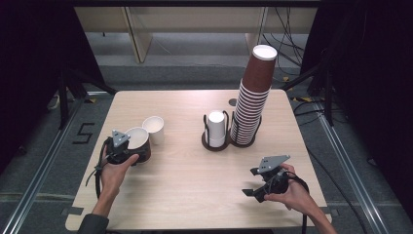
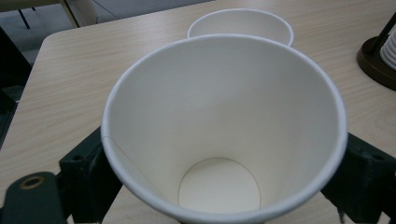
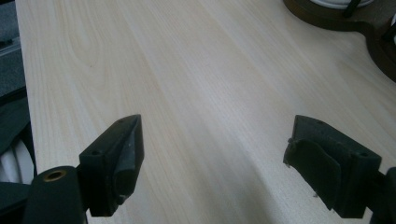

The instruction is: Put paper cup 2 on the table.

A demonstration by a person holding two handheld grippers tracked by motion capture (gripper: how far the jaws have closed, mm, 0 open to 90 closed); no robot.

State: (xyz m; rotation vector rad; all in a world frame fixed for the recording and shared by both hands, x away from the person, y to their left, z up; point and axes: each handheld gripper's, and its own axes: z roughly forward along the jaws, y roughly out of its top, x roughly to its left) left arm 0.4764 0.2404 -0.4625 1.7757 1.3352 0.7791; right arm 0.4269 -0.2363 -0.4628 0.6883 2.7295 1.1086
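A paper cup [image 1: 137, 136], brown outside and white inside, is at the table's left. My left gripper [image 1: 139, 152] is shut on it, one black jaw against each side of the cup wall. In the left gripper view the cup [image 2: 224, 121] opens toward the camera, empty, between the jaws of the left gripper [image 2: 224, 163]. Just behind it stands a second, white cup [image 1: 154, 127] [image 2: 240, 25], upright and empty. At the front right, my right gripper [image 1: 249, 182] [image 3: 215, 154] is open over bare wood with nothing between its jaws.
A tall leaning stack of brown cups [image 1: 253, 97] stands in a dark holder at the back right, beside a short stack of white cups [image 1: 216, 127] in a matching holder [image 2: 373, 60] [image 3: 327, 14]. The wooden table [image 1: 195, 170] ends near both hands.
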